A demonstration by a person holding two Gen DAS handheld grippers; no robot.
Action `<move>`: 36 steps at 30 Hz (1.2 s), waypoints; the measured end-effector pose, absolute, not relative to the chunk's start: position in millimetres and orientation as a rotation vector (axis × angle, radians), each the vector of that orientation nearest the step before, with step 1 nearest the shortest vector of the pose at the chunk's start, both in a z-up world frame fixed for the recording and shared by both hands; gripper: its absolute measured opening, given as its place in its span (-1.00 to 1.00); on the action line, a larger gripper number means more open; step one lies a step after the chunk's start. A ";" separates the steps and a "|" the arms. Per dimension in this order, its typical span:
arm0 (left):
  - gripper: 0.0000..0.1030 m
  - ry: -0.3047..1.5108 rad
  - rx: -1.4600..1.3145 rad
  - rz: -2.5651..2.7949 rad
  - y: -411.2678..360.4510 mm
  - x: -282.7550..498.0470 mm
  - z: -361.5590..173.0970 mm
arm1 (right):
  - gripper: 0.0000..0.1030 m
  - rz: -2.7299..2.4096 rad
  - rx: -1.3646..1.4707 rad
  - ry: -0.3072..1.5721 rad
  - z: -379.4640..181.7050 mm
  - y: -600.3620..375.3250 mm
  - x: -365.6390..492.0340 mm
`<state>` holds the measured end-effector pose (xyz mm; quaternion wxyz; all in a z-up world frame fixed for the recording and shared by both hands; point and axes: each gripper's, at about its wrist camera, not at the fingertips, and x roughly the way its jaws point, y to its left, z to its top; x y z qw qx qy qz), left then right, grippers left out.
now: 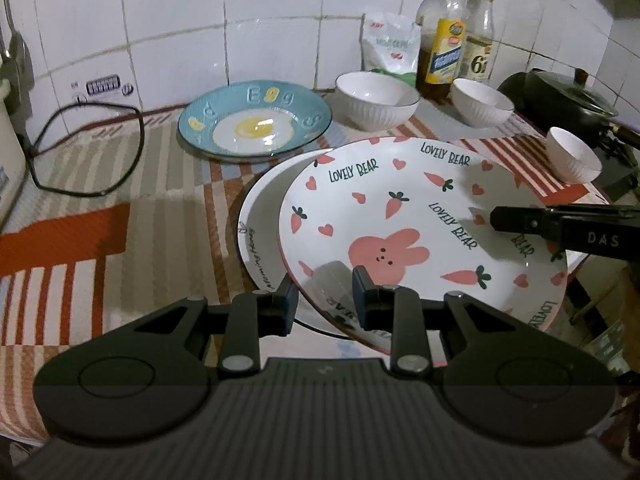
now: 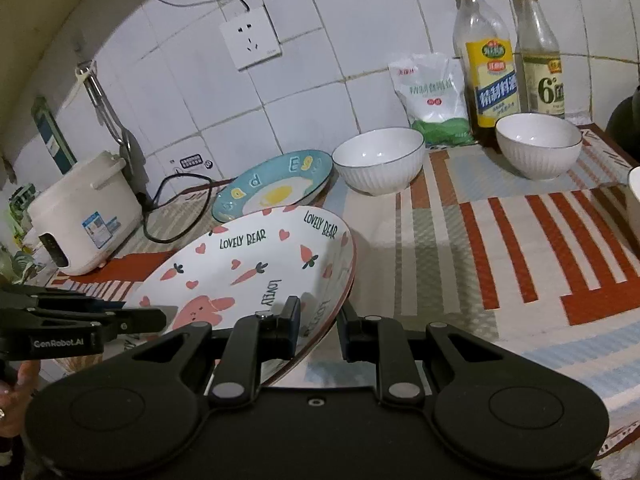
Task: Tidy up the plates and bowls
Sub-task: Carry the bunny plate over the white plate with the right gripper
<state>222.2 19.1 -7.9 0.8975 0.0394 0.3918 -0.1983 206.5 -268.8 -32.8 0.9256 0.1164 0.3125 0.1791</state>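
A white "Lovely Bear" plate (image 1: 400,208) (image 2: 248,264) with a pink bunny and carrots hangs tilted between both grippers. My left gripper (image 1: 324,298) is shut on its near rim, and its tip (image 2: 160,316) shows at the left of the right wrist view. My right gripper (image 2: 318,322) is shut on the opposite rim; it enters the left wrist view from the right (image 1: 496,218). Partly under the bunny plate lies a white plate (image 1: 256,224) with script lettering. A blue egg plate (image 1: 256,120) (image 2: 276,188) sits behind. Three white ribbed bowls (image 1: 376,100) (image 1: 480,104) (image 1: 572,156) stand at the back right.
A striped cloth (image 2: 520,240) covers the counter. A white rice cooker (image 2: 84,216) and a looped black cable (image 1: 88,152) sit at the left. Bottles (image 1: 442,40) and a white bag (image 1: 390,44) line the tiled wall. A dark lidded pan (image 1: 560,96) is at the far right.
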 end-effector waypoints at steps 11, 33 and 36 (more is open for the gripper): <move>-0.48 0.816 0.102 -0.412 22.4 244.1 -25.8 | -0.53 0.359 0.188 0.657 -44.8 -254.1 225.6; -0.48 0.795 0.042 -0.376 19.5 244.2 -34.7 | -0.52 0.368 0.139 0.614 -55.8 -248.1 231.9; -0.48 0.776 0.050 -0.370 16.2 239.6 -35.3 | -0.52 0.377 0.140 0.607 -57.1 -249.5 232.0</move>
